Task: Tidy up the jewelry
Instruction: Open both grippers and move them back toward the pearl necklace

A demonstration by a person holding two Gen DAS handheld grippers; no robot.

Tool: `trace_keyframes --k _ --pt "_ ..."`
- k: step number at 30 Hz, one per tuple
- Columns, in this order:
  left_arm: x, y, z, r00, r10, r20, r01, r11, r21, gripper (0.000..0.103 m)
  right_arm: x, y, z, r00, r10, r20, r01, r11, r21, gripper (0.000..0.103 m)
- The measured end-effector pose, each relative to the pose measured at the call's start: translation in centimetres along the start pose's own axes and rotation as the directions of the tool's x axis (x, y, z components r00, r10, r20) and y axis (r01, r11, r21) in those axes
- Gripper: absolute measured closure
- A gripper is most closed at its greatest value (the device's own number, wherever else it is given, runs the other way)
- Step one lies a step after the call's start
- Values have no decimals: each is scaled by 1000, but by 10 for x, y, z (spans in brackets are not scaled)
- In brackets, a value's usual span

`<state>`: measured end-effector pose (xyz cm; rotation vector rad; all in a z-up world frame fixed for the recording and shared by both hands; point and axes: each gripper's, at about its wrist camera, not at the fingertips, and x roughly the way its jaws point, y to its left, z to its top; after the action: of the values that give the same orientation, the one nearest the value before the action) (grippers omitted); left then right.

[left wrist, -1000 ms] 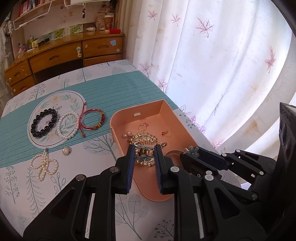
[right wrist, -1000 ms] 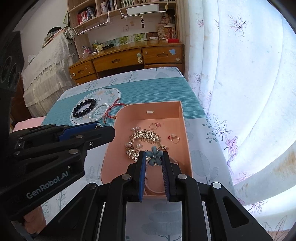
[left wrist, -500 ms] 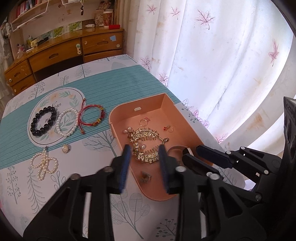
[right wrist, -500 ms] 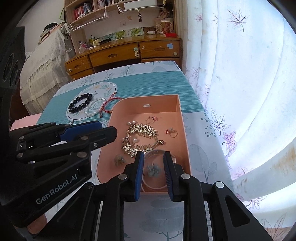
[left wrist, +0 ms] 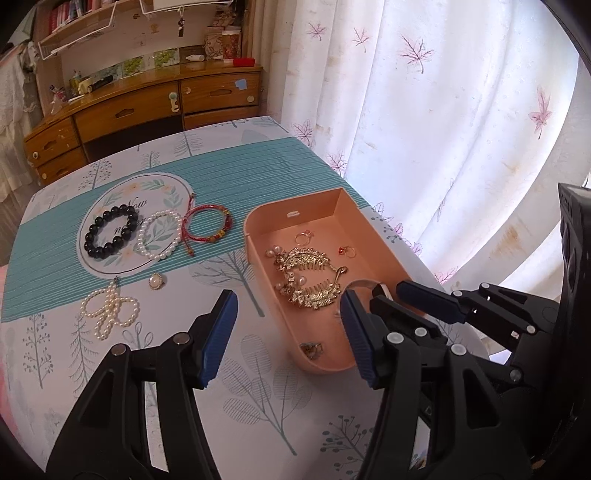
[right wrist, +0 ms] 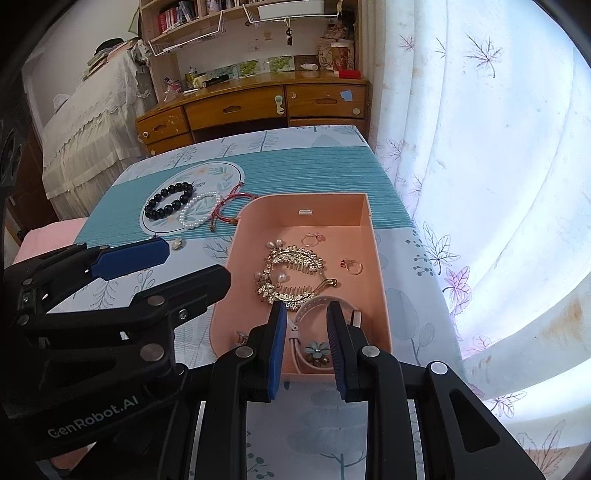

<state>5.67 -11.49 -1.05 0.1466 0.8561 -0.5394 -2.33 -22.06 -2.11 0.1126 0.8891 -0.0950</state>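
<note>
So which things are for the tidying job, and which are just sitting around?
For the job: pink tray, gold hair combs, blue flower, black bead bracelet, pearl bracelet, red bracelet.
Just around: wooden desk, curtain, bookshelf.

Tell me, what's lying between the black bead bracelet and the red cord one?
A white pearl bracelet lies between the black bead bracelet and red cord bracelet, shown in both wrist views.

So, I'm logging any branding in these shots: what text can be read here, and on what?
"GenRobot.AI": white print on the left gripper's black body, in the right wrist view.
"New n...": script on the round floral mat, partly hidden under the black bead bracelet.
Book spines on the shelf: too small to read.
</note>
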Motion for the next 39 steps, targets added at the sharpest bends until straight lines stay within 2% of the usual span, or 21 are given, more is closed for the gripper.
trace_keyframes --k 6,9,15,21,26,30,34,37,39 --pt "-21 23 -17 999 37 8 -36 998 -54 48 -6 17 -3 1000 6 0 -6 999 -48 80" --pt "-32 43 -32 997 82 0 -82 993 -90 48 -8 26 -3 1000 17 4 -17 998 -67 80" --pt "-52 99 -59 984 172 -33 -176 964 -199 48 -9 43 1 999 53 -6 -53 994 -99 80" --pt "-72 159 -69 968 245 -51 -249 922 -296 48 -6 63 22 990 140 -29 -142 982 -126 81" --pt "-77 190 -56 959 276 -57 -279 903 -325 48 3 72 56 970 235 -67 -241 965 -106 81" --pt "-62 202 -37 964 248 -95 -265 912 -312 48 22 80 89 949 288 -127 -301 949 -90 81" --pt "-31 190 -26 975 171 -143 -201 951 -235 48 54 97 110 938 286 -195 -310 945 -104 81" --pt "-5 176 -23 972 161 -173 -187 972 -142 48 84 110 113 918 299 -259 -331 940 -87 81" --pt "9 171 -21 974 137 -182 -159 981 -112 48 98 117 109 914 295 -278 -329 940 -85 80"
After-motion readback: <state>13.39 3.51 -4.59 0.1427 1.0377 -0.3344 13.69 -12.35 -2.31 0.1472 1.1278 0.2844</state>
